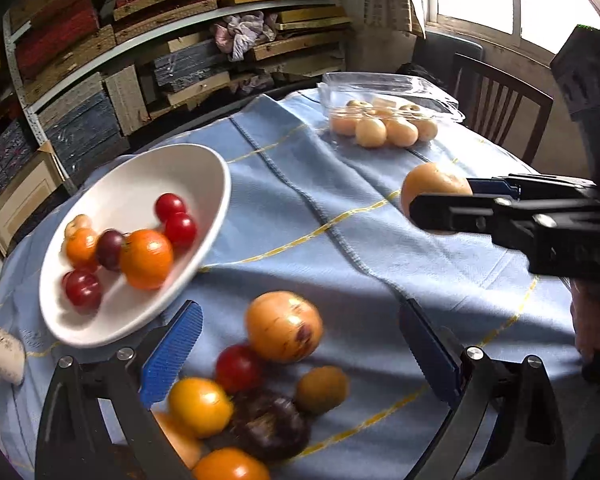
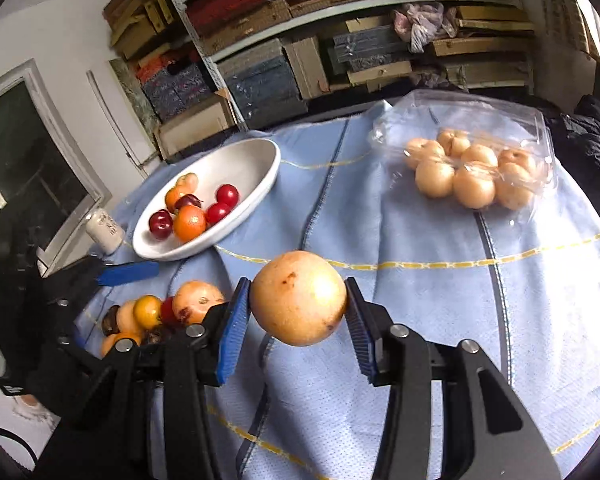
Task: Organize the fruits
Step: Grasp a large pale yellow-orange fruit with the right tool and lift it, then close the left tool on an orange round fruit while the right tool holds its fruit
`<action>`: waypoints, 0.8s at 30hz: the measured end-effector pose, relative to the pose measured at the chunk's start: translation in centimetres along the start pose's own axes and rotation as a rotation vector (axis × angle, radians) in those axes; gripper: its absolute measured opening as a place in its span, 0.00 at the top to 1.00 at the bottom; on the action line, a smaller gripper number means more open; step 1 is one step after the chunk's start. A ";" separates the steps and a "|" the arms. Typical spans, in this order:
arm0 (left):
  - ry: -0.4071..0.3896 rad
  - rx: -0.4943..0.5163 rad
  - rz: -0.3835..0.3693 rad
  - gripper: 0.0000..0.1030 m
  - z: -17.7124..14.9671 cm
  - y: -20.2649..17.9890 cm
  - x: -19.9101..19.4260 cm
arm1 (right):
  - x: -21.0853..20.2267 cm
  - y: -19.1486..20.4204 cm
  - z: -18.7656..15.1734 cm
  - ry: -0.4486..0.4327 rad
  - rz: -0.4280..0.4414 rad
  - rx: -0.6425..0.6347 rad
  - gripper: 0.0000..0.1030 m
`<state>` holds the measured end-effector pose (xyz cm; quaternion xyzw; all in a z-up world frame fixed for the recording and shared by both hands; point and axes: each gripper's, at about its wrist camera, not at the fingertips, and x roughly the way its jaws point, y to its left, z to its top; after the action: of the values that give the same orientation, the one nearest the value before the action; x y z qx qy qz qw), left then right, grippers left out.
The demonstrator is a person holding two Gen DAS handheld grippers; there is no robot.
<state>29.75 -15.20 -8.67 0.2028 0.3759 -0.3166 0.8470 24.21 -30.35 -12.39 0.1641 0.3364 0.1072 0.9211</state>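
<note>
My right gripper [image 2: 296, 285] is shut on a round pale orange fruit [image 2: 298, 298], which hangs above the blue tablecloth [image 2: 440, 320]; both blue pads press its sides. The left wrist view shows that gripper [image 1: 440, 197] and the fruit [image 1: 432, 184] at the right. My left gripper [image 1: 299, 312] stands open over a loose pile of fruit [image 1: 260, 392]: a big yellow-orange one [image 1: 284, 326], a red plum [image 1: 238, 368], a kiwi [image 1: 322, 388] and others. Nothing touches its pads. A white bowl [image 1: 140, 172] at the left holds plums and oranges.
A clear plastic box [image 2: 472, 120] of several pale round fruits stands at the back right of the table. A white jar [image 2: 104, 232] sits by the bowl. A wooden chair [image 1: 496, 104] stands behind the table, and shelves of stacked boards [image 1: 160, 20] fill the wall.
</note>
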 end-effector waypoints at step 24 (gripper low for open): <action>0.082 -0.018 0.009 0.48 -0.8 0.4 2.0 | -0.6 0.6 -0.3 -0.003 0.038 -0.012 0.56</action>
<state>30.66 -15.15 -10.68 0.2096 0.4124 -0.3007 0.8340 23.51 -29.88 -11.98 0.1653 0.3310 0.1265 0.9204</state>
